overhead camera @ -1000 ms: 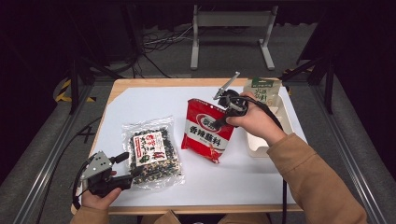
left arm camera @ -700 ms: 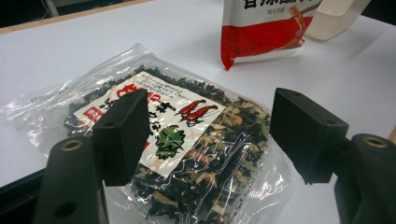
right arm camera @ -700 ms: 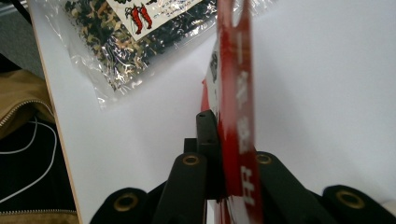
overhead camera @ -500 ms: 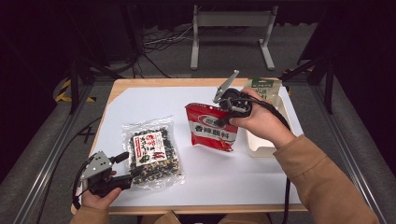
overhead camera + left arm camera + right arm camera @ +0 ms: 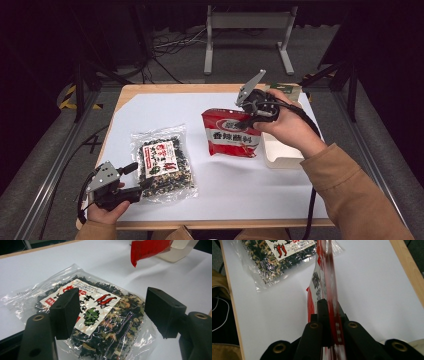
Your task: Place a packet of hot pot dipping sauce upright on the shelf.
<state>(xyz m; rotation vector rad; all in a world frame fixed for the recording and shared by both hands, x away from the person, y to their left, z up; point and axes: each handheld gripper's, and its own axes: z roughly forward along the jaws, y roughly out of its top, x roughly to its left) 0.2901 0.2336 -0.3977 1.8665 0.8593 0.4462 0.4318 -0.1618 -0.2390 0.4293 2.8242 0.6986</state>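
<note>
The worktop point(image 5: 200, 200), a wooden board covered by a white sheet, takes up the middle of the high view, with dark floor, cables and a grey metal stand at the upper edge of the frame.

A person's right arm in a tan sleeve point(image 5: 350, 195) enters from the lower right of that view. Its hand point(image 5: 287, 127) holds the right gripper point(image 5: 248, 119) right of centre.

The red packet point(image 5: 232, 134) with white lettering hangs from that gripper at frame centre, lifted off the sheet and tilted; its shadow falls on the white beneath. In the right gripper view the jaws are clamped together on the packet's top edge, the red film running up the middle of the frame.

The clear bag of dark dried mix point(image 5: 162, 164) lies flat on the sheet at centre left, a white label with red and green print on its face. In the left gripper view it sits at the lower centre of the frame.

A shallow cream tray point(image 5: 280, 155) sits just right of the red packet, partly under the hand.

The left gripper point(image 5: 142, 175) is at the lower left of the high view, held in the person's left hand point(image 5: 105, 212). Its jaws stand wide apart, just above the near end of the bag and not touching it.

A small green-labelled packet point(image 5: 286, 90) sits at the worktop's upper right edge.
</note>
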